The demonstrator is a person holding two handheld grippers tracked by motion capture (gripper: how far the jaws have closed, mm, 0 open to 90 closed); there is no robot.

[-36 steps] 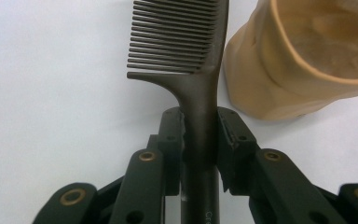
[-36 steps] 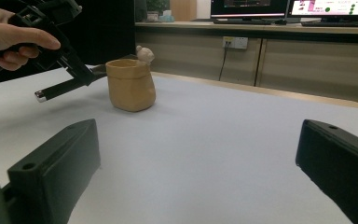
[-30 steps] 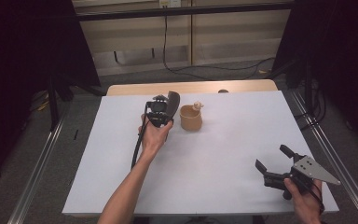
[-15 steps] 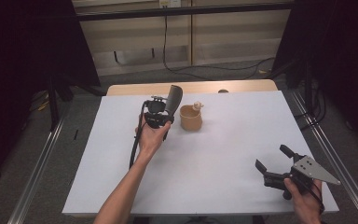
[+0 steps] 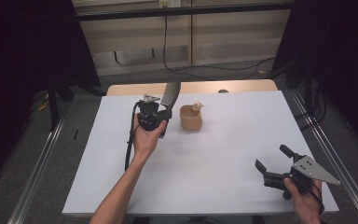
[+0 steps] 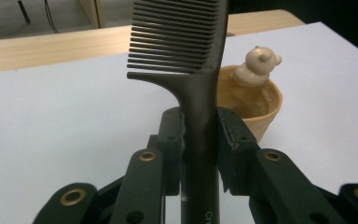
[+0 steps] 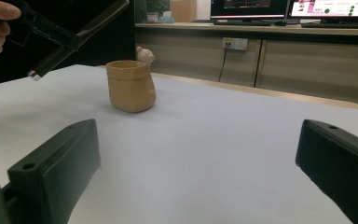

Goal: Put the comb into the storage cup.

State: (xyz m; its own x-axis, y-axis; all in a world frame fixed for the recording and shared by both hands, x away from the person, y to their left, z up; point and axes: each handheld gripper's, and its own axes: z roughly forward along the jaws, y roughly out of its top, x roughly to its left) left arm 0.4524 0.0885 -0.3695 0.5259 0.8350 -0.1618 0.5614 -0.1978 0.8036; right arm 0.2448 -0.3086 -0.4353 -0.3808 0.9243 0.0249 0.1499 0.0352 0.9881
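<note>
Comb (image 6: 186, 70) is the thing in play, a dark plastic one with a long tail handle. It's up off the bench (image 5: 223, 154), clamped by its handle between the fingers (image 6: 170, 135) of the left gripper (image 5: 156, 114), teeth end pointing up and away toward the far side. A small tan pot (image 5: 190, 117) with a little bear figure (image 6: 260, 63) on its rim sits just to the right of it on the white sheet.

Handling-wise I'd guess it's light and stiff, but smooth plastic, so it could pivot or slide in a pinch. Gripping the handle just below the teeth, like now, looks sensible; the teeth themselves are thin and would probably flex or snap.

Right gripper (image 5: 276, 163) hangs low at the near right corner, fingers spread wide apart with nothing between them.
</note>
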